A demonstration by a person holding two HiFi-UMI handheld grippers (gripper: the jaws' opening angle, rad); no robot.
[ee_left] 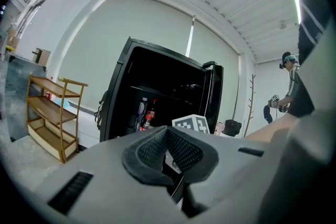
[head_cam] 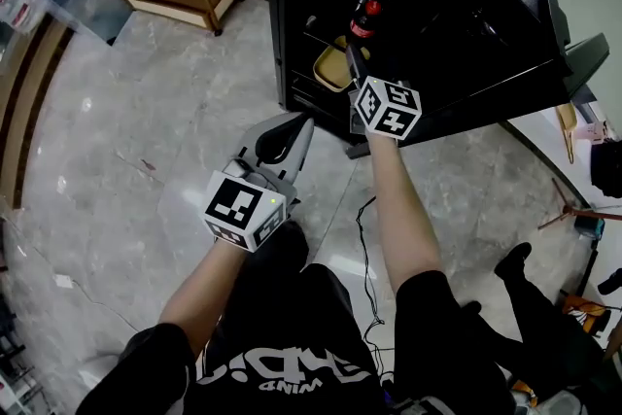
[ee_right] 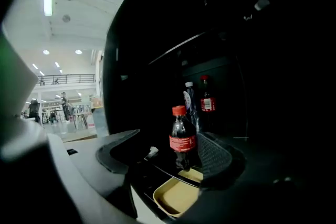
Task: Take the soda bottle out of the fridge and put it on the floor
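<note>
Nearest the lens are the right gripper jaws, standing apart with nothing clamped. Between them in that view is the soda bottle, with a red cap and red label. It stands upright on a shelf of the fridge, close to the right pad; I cannot confirm contact. Two more bottles stand farther back, and a yellow tray sits below, nearer. The left gripper hangs outside the fridge over the floor, jaws together and empty.

Step in hand, as I judge it: the reach for the bottle. The next move calls for advancing until the bottle's body sits between the pads, closing firmly, then lifting clear without tipping the bottles behind.
</note>
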